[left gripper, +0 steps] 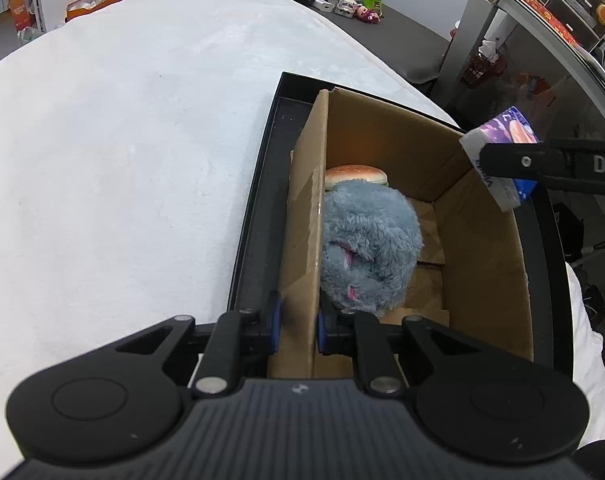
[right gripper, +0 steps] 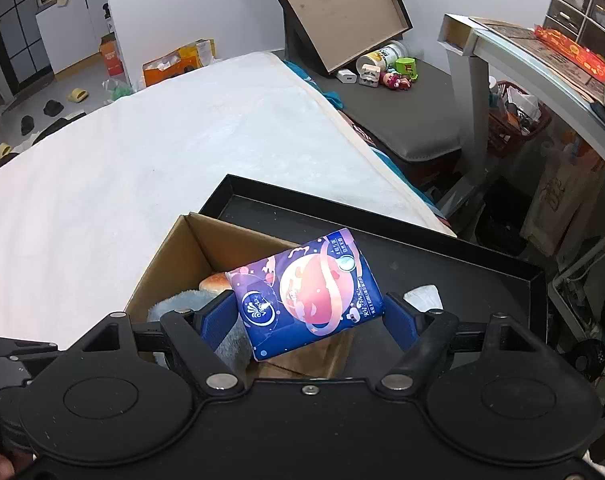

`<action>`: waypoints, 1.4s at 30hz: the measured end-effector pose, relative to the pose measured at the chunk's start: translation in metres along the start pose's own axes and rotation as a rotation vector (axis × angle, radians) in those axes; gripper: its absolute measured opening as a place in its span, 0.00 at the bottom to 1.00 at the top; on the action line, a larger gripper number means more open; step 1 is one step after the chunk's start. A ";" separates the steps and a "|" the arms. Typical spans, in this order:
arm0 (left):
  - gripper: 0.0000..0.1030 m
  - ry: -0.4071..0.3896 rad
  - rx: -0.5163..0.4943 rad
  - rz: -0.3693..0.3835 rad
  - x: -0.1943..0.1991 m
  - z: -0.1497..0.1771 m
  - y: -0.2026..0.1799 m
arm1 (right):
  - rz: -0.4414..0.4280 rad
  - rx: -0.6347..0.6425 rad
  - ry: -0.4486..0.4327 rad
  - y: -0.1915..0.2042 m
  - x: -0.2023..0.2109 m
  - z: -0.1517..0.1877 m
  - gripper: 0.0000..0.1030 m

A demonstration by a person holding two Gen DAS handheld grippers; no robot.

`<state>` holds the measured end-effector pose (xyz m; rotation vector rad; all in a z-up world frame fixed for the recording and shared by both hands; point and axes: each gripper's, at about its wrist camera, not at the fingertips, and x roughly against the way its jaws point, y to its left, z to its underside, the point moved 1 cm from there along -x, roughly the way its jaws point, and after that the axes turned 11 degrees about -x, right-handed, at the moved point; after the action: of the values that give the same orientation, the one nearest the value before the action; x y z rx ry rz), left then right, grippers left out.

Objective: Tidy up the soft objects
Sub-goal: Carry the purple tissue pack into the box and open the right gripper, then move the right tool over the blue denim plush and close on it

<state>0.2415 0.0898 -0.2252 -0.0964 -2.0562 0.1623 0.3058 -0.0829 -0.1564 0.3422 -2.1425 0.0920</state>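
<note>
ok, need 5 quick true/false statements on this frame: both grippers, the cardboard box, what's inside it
1. The right gripper holds a tissue pack. True.
2. The left gripper is wide open above the bed. False: its fingers are shut on the near wall of the cardboard box.
3. A grey plush toy lies in the box. True.
4. The box is empty apart from the plush. False: a burger toy sits behind it.
5. The box stands straight on the white bed cover. False: it sits in a black tray.
</note>
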 end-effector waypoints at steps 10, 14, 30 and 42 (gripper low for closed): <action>0.15 0.001 -0.006 -0.012 0.001 0.001 -0.002 | 0.024 -0.015 0.003 -0.006 -0.003 0.006 0.83; 0.15 0.004 -0.009 -0.016 0.002 0.000 -0.004 | 0.025 -0.045 0.013 -0.018 0.000 0.012 0.83; 0.16 0.013 -0.051 -0.053 0.010 -0.002 -0.017 | 0.016 -0.122 0.026 -0.058 0.014 0.034 0.83; 0.35 0.025 -0.076 -0.068 0.008 -0.003 -0.026 | 0.014 -0.189 0.067 -0.086 0.007 0.058 0.86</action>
<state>0.2408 0.0659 -0.2131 -0.0753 -2.0377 0.0410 0.2799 -0.1780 -0.1890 0.2108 -2.0675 -0.0897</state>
